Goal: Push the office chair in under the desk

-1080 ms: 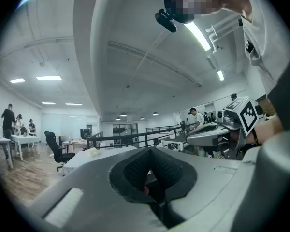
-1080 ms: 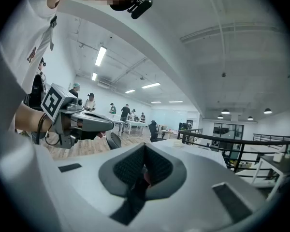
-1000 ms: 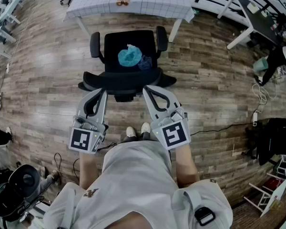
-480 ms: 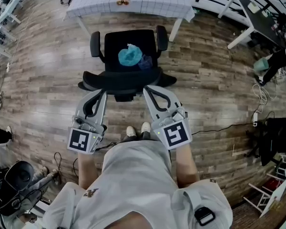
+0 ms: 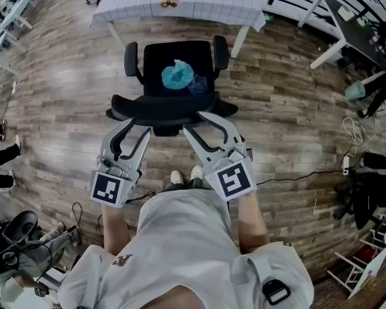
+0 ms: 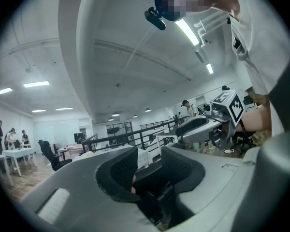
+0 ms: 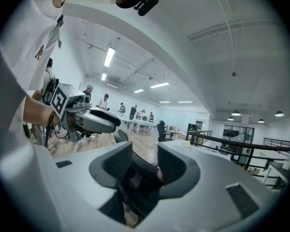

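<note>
Nearest, at 6 o'clock, the shoes [image 5: 183,176] are seen close behind the chair. Just beyond, the left gripper [image 5: 134,129] and right gripper [image 5: 199,122] are held about level at 11 and 1 o'clock. The jaws of both have just been opening. The top edge of the backrest [image 5: 167,108] is seen between each pair, but no pad is pressed on it, so nothing is clamped.

A slip is judged the 1st risk. If the push is made with spread jaws, the curved edge may be ridden over and contact lost.

At 12 o'clock the chair [image 5: 156,60] stands short of the desk [image 5: 180,2] and is not yet under it. A teal bundle [image 5: 177,74] lies loose on the seat and could be thrown off by a sharp shove.

Farther on, the right armrest [image 5: 220,51] lies near the desk leg [image 5: 239,40] at 1 o'clock. If unequal force is applied by the 2 grippers, the chair may be swung round and that armrest caught on the leg. Whether the armrests clear the desktop cannot be told, so a jam at its edge is also possible.
</note>
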Action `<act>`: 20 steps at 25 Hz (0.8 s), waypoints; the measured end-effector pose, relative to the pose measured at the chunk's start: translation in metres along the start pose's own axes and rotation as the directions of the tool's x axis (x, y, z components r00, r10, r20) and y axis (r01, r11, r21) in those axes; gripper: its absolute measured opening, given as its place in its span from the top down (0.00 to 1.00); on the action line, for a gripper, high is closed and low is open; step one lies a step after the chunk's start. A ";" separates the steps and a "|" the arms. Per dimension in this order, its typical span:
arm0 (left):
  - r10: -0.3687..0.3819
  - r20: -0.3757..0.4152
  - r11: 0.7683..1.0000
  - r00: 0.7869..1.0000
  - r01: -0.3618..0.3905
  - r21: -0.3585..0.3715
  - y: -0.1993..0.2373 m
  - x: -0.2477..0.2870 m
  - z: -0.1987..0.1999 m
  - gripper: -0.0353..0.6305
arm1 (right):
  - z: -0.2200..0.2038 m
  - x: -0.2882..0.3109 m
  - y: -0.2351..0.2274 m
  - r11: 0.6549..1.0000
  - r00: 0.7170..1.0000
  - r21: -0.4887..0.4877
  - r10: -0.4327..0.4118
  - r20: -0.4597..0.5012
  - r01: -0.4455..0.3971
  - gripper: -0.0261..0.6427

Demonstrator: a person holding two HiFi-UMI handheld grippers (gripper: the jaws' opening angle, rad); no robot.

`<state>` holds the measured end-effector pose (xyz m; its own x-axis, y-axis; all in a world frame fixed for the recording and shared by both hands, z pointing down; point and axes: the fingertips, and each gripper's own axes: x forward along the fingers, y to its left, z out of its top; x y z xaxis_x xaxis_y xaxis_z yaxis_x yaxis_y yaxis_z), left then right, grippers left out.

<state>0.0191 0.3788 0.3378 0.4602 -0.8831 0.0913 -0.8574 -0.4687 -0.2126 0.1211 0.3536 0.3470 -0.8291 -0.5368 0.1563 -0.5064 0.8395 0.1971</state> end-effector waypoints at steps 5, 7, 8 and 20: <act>0.002 -0.050 0.998 0.999 0.001 0.057 -0.001 -0.001 -0.005 0.62 | -0.002 0.003 0.004 0.995 0.998 -0.076 0.059 -0.002 -0.059 0.63; 0.005 -0.073 0.997 0.997 0.000 0.081 0.000 -0.001 -0.008 0.57 | -0.003 0.005 0.004 0.991 0.997 -0.104 0.079 -0.002 -0.079 0.63; 0.007 -0.085 0.996 0.996 0.001 0.092 0.001 -0.001 -0.009 0.55 | -0.003 0.006 0.004 0.989 0.996 -0.114 0.089 -0.004 -0.089 0.63; -0.038 -0.179 0.982 0.983 0.070 0.175 0.021 0.012 -0.036 0.37 | -0.021 0.040 0.022 0.957 0.977 -0.208 0.182 -0.107 -0.201 0.36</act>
<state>-0.0016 0.3578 0.3698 0.4438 -0.8537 0.2726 -0.7694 -0.5189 -0.3724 0.0821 0.3489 0.3775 -0.8775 -0.3805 0.2919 -0.2683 0.8940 0.3587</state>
